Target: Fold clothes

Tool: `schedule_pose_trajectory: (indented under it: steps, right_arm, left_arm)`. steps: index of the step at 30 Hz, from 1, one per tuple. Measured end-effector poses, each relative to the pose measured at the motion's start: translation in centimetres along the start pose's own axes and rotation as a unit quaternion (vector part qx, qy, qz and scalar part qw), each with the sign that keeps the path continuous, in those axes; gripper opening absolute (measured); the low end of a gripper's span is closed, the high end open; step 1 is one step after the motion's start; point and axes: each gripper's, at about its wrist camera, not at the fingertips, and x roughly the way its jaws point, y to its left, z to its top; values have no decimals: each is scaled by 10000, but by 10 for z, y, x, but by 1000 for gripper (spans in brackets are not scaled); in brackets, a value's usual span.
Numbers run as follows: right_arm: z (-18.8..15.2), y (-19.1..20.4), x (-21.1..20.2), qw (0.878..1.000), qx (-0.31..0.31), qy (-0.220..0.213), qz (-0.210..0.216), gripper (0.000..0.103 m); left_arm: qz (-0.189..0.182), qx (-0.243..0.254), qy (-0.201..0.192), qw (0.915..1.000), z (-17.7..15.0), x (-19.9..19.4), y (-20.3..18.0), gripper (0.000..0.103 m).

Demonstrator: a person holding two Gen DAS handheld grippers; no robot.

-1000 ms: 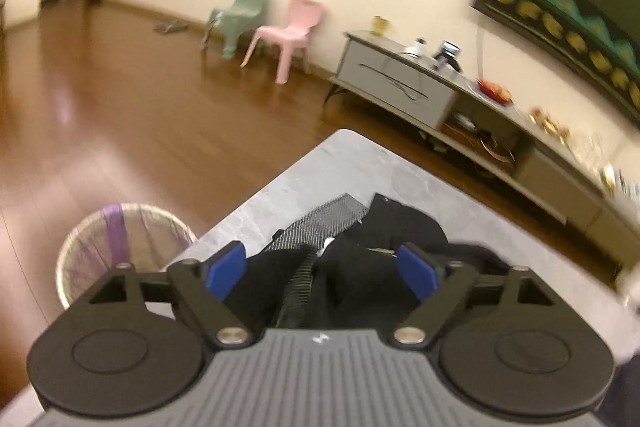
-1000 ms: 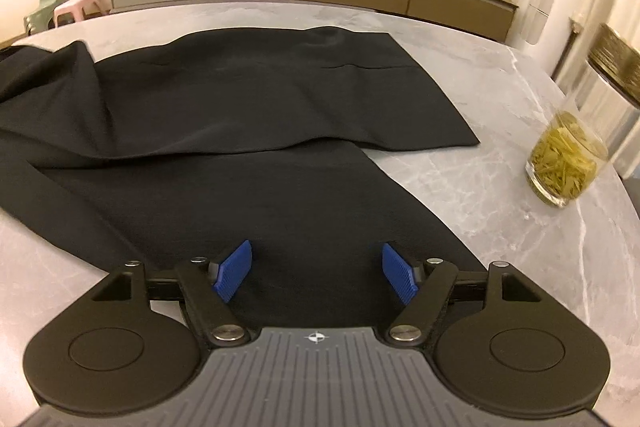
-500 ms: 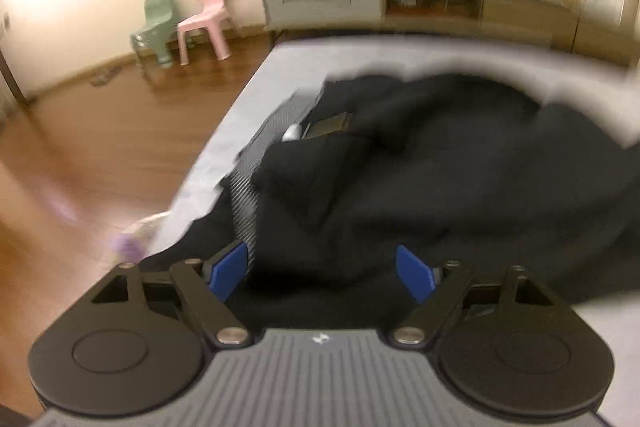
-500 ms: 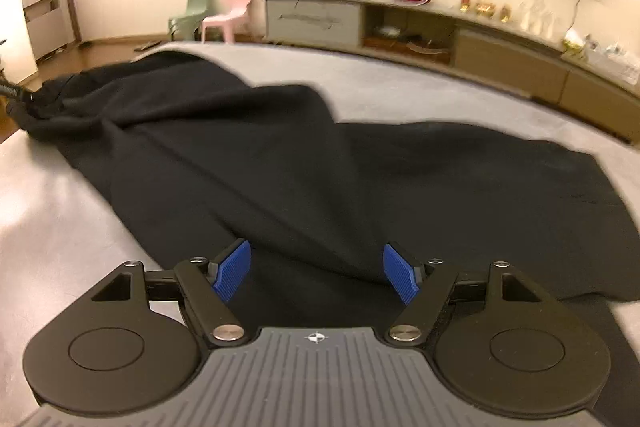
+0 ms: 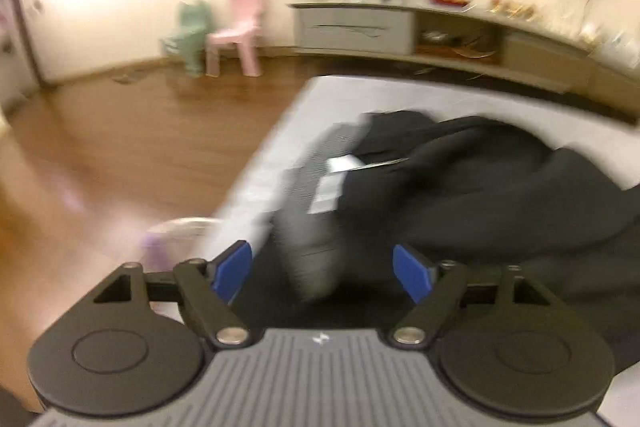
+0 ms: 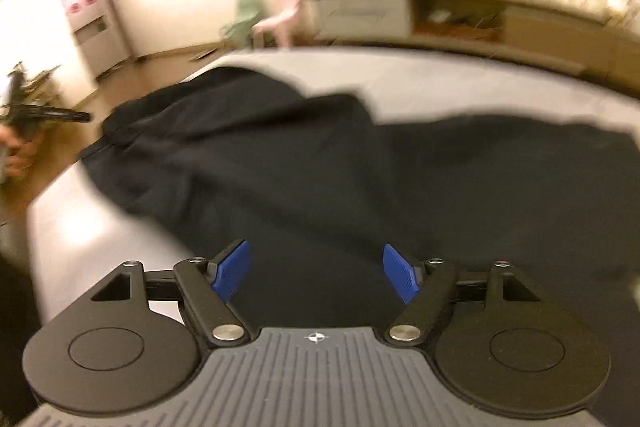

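Both views are blurred by motion. The left gripper (image 5: 322, 273) has its jaws spread wide, with nothing pinched; below and beyond its blue pads lies the bunched end of the black garment (image 5: 460, 195), with a grey patterned lining (image 5: 308, 211) and a white label (image 5: 330, 187) showing where the cloth is turned over. This end sits near the left edge of the grey table (image 5: 340, 95). On the wooden floor (image 5: 120, 139) just left of the table stands a pale basket (image 5: 180, 231) with a purple strip, only dimly visible.

The right gripper (image 6: 316, 273) has its jaws opening; the pads do not press on anything, and the black garment (image 6: 320, 179) lies flat on the table (image 6: 460, 83) beneath and beyond them, spreading from the near side to the far left and to the right. At the far left edge of that view a hand (image 6: 18, 155) holds the other gripper's dark handle.

Against the far wall stand a pink chair (image 5: 240, 31), a green chair (image 5: 192, 35) and a long low cabinet (image 5: 400, 27) with small items on top.
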Motion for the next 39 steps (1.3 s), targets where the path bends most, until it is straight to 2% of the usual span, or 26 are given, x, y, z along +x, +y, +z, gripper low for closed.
schedule_pose_trajectory:
  steps: [2, 6, 7, 8, 9, 10, 11, 13, 14, 16, 18, 20, 21, 23, 25, 28, 29, 30, 31, 32, 33, 35, 36, 37, 38, 39]
  right_arm:
    - [10, 13, 13, 9986, -424, -26, -323, 76]
    - [35, 55, 59, 9919, -1260, 134, -109, 77]
    - [43, 66, 73, 9893, -1446, 181, -58, 77]
    - [51, 76, 87, 9867, -1606, 234, 8, 77]
    - [58, 85, 101, 9844, -1729, 297, 96, 77]
    - [63, 94, 114, 9818, -1857, 360, 178, 77]
    - [67, 103, 128, 9784, -2000, 462, 257, 74]
    - [73, 116, 155, 9697, -2282, 786, 388, 40]
    - [76, 118, 159, 9681, -2318, 868, 398, 1]
    - [84, 116, 146, 9704, -2260, 723, 453, 0]
    - [92, 115, 134, 9724, -2202, 579, 508, 0]
    - [93, 115, 98, 9767, -1965, 239, 824, 0]
    - [88, 115, 84, 9774, -1897, 166, 922, 0]
    - [74, 117, 71, 9777, -1887, 197, 897, 0]
    - [63, 121, 74, 9766, -2003, 307, 713, 0]
    - [54, 138, 94, 9716, -2303, 402, 375, 0]
    - [53, 149, 104, 9688, -2429, 396, 309, 9]
    - [54, 162, 115, 9653, -2567, 386, 282, 35]
    - [56, 174, 125, 9615, -2717, 348, 239, 55]
    - [57, 186, 133, 9560, -2917, 263, 187, 87]
    - [57, 199, 138, 9482, -3172, 136, 127, 95]
    - [63, 218, 152, 9336, -3580, 72, 128, 95]
    - [68, 224, 161, 9289, -3700, 75, 154, 90]
    - [79, 226, 173, 9304, -3659, 139, 179, 79]
    - [97, 223, 188, 9411, -3359, 352, 151, 24]
    - [118, 212, 203, 9578, -2823, 543, 66, 0]
  left_arm:
    - [280, 295, 155, 9991, 7, 22, -21, 81]
    - [1226, 976, 173, 9875, 18, 62, -37, 81]
    - [1318, 1004, 166, 9860, 22, 68, -35, 81]
    - [1238, 925, 174, 9878, 25, 73, -32, 78]
    - [998, 797, 232, 9915, 30, 78, -29, 69]
    - [679, 697, 309, 9948, 35, 81, -26, 35]
    - [350, 604, 388, 9968, 39, 85, -23, 20]
    - [-51, 395, 183, 9990, 46, 74, -10, 16]
    - [-282, 70, -21, 9996, 53, 66, 2, 13]
    - [-762, -677, -466, 9937, 69, 50, 27, 12]
    - [-1270, -1444, -1017, 9761, 79, 21, 61, 12]
    - [-1418, -1928, -1243, 9630, 79, 7, 91, 13]
    - [-1293, -1967, -1139, 9652, 76, 8, 100, 14]
    - [-1065, -1829, -622, 9754, 68, 27, 103, 15]
    - [-1040, -1782, -342, 9779, 57, 37, 103, 15]
    - [-1245, -1694, -455, 9766, 48, 17, 106, 15]
    - [-1297, -1641, -547, 9763, 47, 8, 106, 15]
    - [-1344, -1583, -650, 9760, 45, -1, 106, 15]
    - [-1466, -1586, -754, 9735, 45, -8, 108, 15]
    - [-1655, -1589, -898, 9692, 45, -18, 109, 15]
    - [-1991, -1688, -1122, 9588, 47, -23, 114, 15]
    - [-2709, -1921, -1594, 9297, 52, -30, 125, 15]
    - [-2500, -2033, -1500, 9347, 58, -15, 129, 18]
    - [-2161, -2143, -1331, 9432, 65, 3, 132, 23]
    - [-1588, -2140, -909, 9595, 67, 29, 128, 23]
    - [-955, -2100, -426, 9721, 68, 55, 122, 23]
